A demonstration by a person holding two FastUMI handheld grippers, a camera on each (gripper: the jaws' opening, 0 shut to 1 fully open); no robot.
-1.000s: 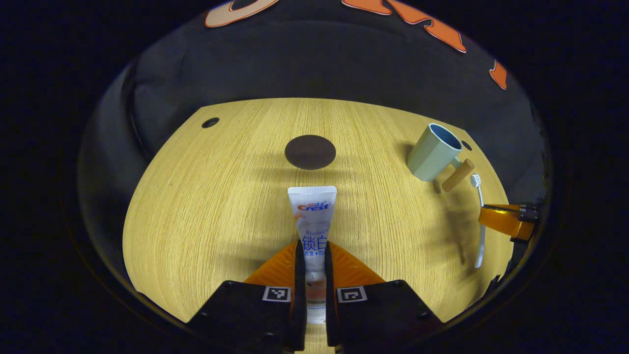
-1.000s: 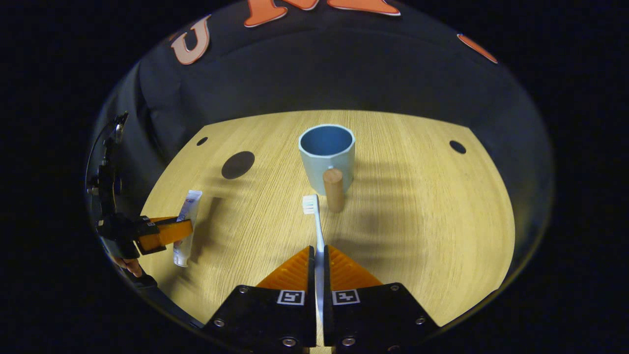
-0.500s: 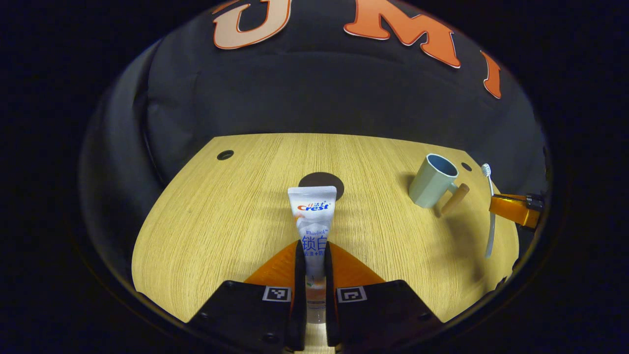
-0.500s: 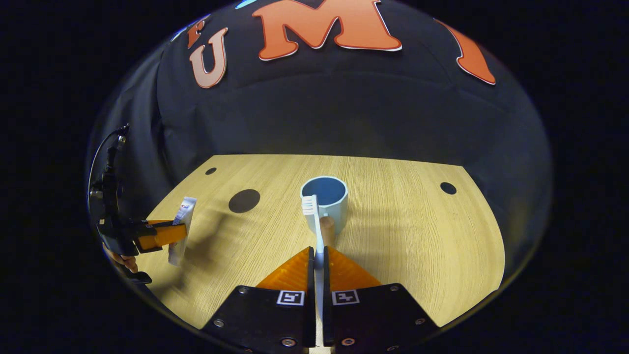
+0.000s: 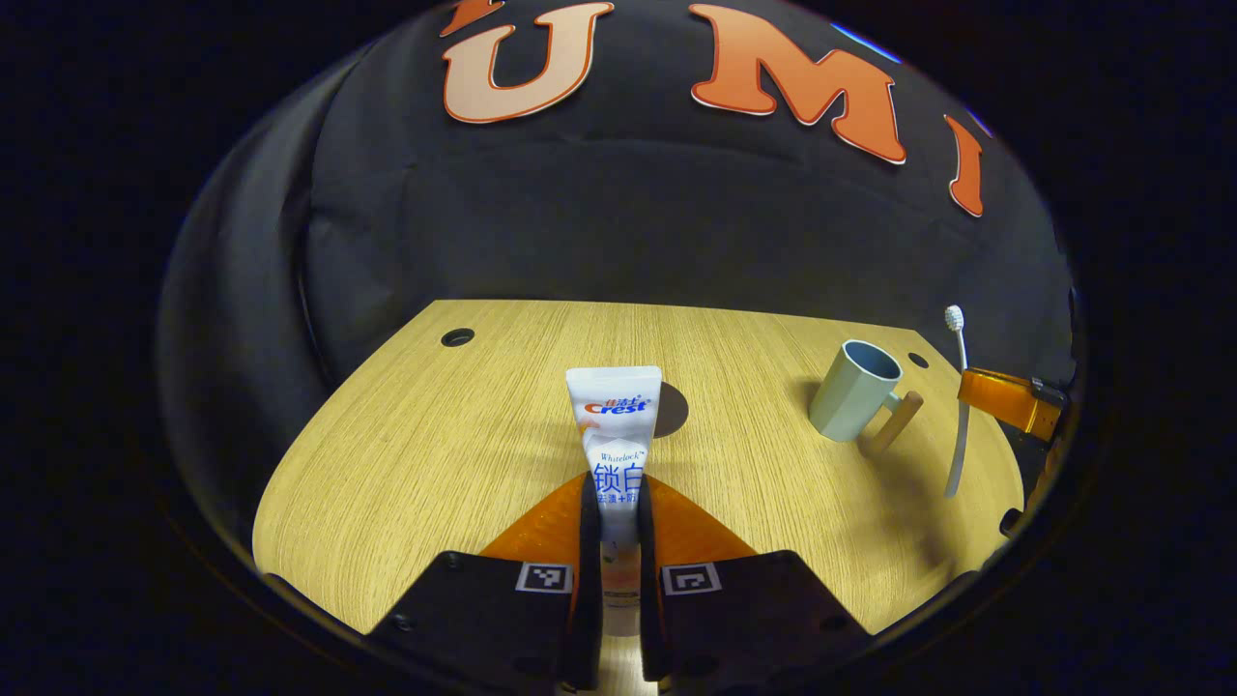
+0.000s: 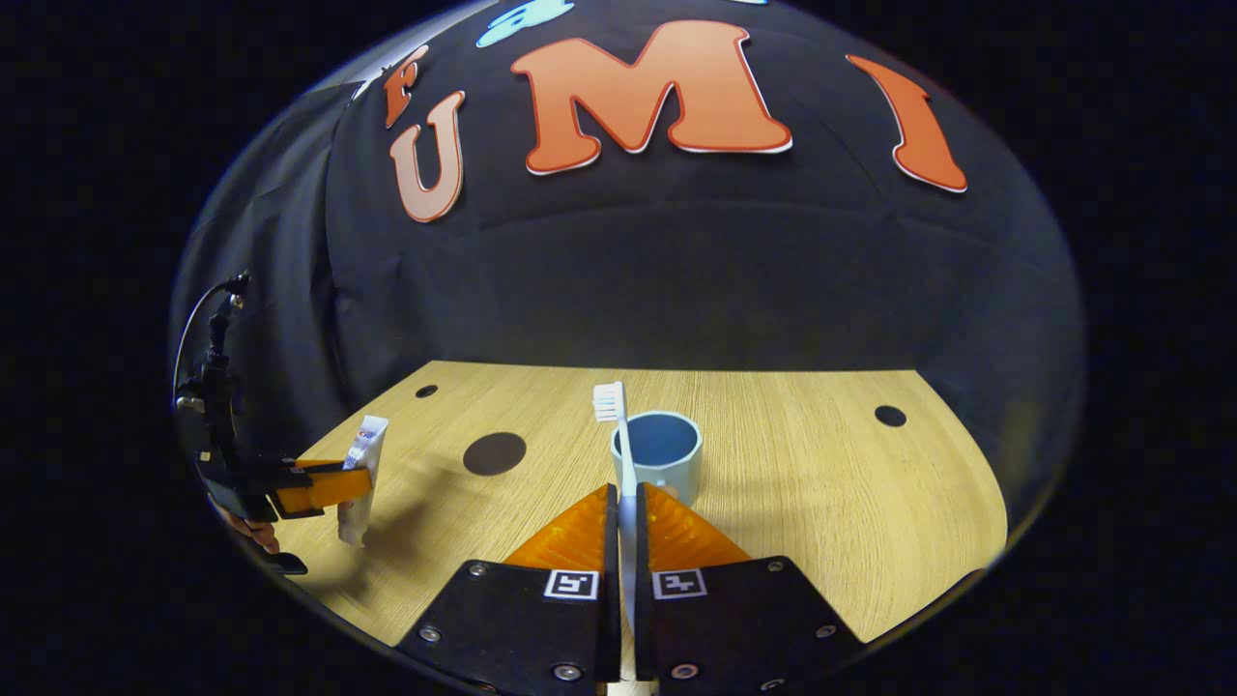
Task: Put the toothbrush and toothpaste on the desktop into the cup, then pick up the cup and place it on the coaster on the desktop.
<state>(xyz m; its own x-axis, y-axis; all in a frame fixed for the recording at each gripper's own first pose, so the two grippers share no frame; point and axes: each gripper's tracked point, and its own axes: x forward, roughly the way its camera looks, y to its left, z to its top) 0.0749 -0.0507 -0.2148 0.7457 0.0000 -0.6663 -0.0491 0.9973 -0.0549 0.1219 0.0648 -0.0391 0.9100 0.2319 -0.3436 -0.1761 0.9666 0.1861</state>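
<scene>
While each hand-held gripper [image 5: 613, 503] [image 6: 623, 512] grips toothpaste [image 5: 615, 435] or toothbrush [image 6: 618, 440], cup [image 6: 659, 452] and coaster [image 6: 494, 453] sit apart.

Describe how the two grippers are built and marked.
Both look alike: the left gripper and right gripper have ribbed orange wedge fingers on black blocks with square black-and-white markers. Screws dot the right one's blocks. A thin black cable rises above the left one.
</scene>
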